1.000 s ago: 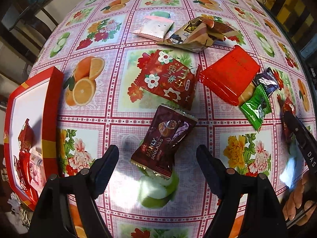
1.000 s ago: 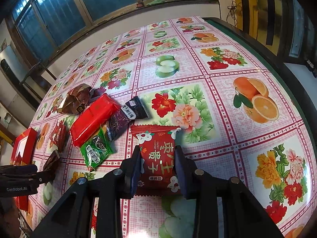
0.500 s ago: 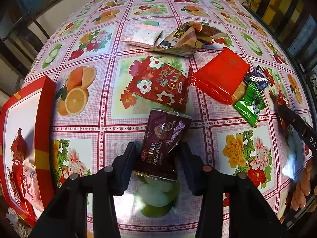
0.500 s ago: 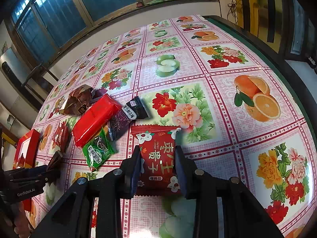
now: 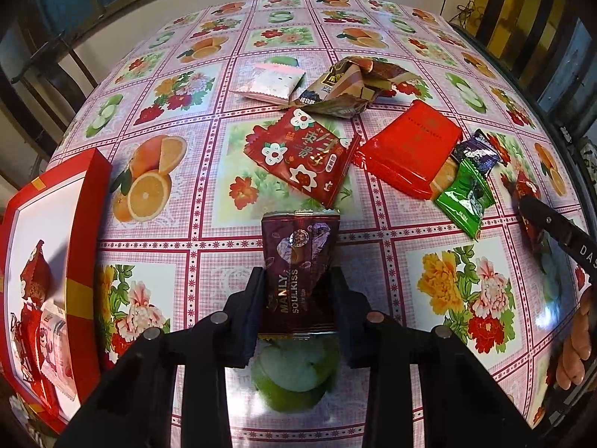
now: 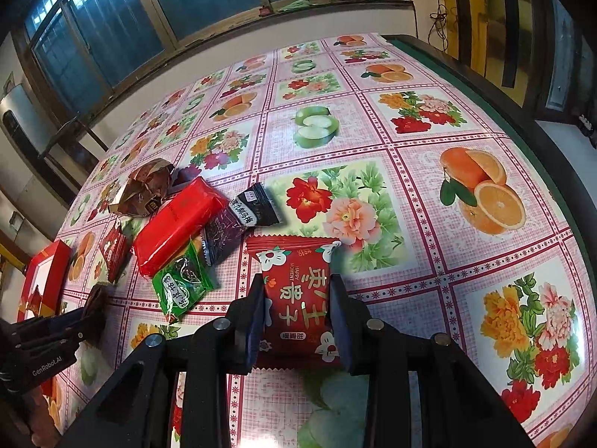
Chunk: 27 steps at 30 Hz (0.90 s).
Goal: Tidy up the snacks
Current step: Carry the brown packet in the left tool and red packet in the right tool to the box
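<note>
Two grippers each pinched a snack: the left gripper (image 5: 297, 291), jaws just closed, held a maroon foil chocolate packet (image 5: 297, 265) at lower centre; the right gripper (image 6: 296, 300) clamped a red flowered snack packet (image 6: 297, 298), also lower centre.

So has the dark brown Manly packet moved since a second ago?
Yes. The dark brown packet lay tilted on the tablecloth; it now stands straight between the left gripper, whose jaws have just been closing on it.
</note>
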Motion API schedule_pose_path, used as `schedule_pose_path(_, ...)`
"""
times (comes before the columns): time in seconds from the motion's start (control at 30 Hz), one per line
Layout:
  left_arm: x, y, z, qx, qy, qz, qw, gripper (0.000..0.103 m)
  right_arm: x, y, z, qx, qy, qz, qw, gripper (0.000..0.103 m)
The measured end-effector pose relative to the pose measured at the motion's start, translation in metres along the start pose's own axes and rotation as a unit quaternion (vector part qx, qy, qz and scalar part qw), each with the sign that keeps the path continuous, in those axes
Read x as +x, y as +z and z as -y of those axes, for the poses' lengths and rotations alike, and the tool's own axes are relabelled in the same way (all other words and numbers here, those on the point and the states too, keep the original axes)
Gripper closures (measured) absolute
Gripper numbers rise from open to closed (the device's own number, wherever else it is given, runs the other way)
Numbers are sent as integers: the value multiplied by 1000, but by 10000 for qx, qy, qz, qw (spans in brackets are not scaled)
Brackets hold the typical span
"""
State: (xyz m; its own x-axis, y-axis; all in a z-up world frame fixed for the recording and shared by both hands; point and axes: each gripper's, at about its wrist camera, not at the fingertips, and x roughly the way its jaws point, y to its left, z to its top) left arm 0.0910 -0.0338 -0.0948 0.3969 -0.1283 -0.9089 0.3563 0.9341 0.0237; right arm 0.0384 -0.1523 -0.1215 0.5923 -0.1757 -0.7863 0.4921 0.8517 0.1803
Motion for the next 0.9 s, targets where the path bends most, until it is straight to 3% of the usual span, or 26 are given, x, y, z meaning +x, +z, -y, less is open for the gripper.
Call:
schedule_pose_path(0.3, -41, -9, 17, 207, 147, 658, 9975, 70, -17, 2, -4, -13, 205, 429, 9989, 68)
schedule_pose_path(0.63, -77, -28, 25, 303, 204, 1173, 9924, 70, -42, -2, -24, -331, 920, 1006, 9901, 68)
schedule_pose_path(0.9, -97, -49, 9, 278, 211, 1427, 9892, 70, -42, -11, -42, -225, 1362, 884, 9865, 68)
